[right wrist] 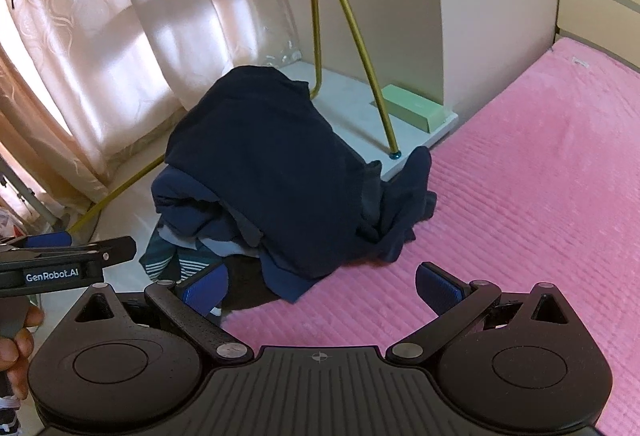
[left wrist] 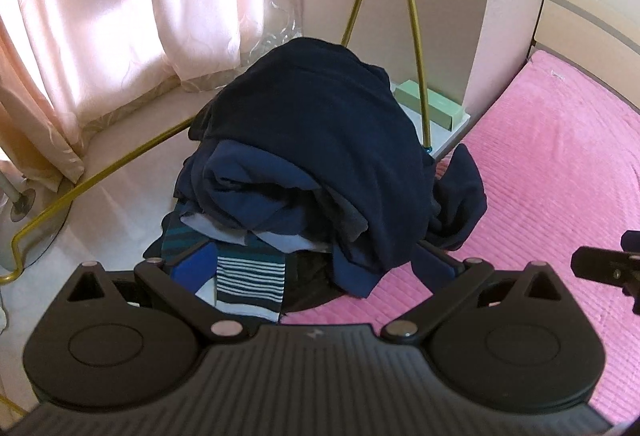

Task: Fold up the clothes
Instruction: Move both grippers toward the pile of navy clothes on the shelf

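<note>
a pink bed cover [right wrist: 520,195] fills the right side of both views, ribbed and soft, running up to a pale headboard [right wrist: 600,7] at the far right. pinkish patterned curtains [left wrist: 100,15] hang along the left, lit from behind. at the near left corner of the bed sits the pile of clothes [left wrist: 304,163], heaped high: a dark navy garment [right wrist: 272,163] drapes over the top, one loose end trailing onto the pink cover, with lighter blue pieces bunched below and a striped garment [left wrist: 250,282] at the bottom edge nearest the camera. behind the pile a gold metal rack [right wrist: 352,47] stands with its legs on a white ledge, beside a pale green box [right wrist: 412,111]. the left gripper [left wrist: 308,276] hovers just before the pile's base, its fingers spread wide with nothing pinched between them. the right gripper [right wrist: 320,288] is over the bed cover beside the pile, its blue-padded fingers [right wrist: 438,286] likewise spread wide and empty.
</note>
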Demonstrator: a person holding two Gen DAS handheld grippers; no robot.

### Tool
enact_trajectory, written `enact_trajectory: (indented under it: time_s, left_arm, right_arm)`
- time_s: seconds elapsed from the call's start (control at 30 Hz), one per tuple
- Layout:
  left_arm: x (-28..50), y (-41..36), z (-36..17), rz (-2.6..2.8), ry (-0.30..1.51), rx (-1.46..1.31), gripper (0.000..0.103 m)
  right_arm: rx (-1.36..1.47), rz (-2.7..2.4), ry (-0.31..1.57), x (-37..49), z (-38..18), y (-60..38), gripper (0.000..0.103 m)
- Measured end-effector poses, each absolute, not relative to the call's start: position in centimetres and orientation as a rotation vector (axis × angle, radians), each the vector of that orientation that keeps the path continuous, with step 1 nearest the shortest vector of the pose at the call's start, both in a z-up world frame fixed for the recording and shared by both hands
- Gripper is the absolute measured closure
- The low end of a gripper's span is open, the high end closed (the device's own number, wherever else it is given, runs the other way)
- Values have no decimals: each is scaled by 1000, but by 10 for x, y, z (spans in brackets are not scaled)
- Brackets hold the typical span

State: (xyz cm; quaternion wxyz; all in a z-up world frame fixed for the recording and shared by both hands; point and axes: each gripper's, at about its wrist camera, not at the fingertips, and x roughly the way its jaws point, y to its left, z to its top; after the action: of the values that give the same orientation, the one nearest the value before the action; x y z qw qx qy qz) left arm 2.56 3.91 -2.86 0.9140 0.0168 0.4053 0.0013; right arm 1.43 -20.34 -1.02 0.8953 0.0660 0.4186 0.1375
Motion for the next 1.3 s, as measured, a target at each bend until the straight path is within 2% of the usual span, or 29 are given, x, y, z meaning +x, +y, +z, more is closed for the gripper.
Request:
enact_trajectory:
  time_s: [0.57, 1.3]
  left_arm:
    - [27, 29, -25, -12, 841, 56, 1]
    - [39, 34, -38, -54, 867, 106, 1]
  right_arm:
    - [127, 292, 878, 19, -11, -207, 1]
    - [219, 305, 1009, 36, -45, -203, 1]
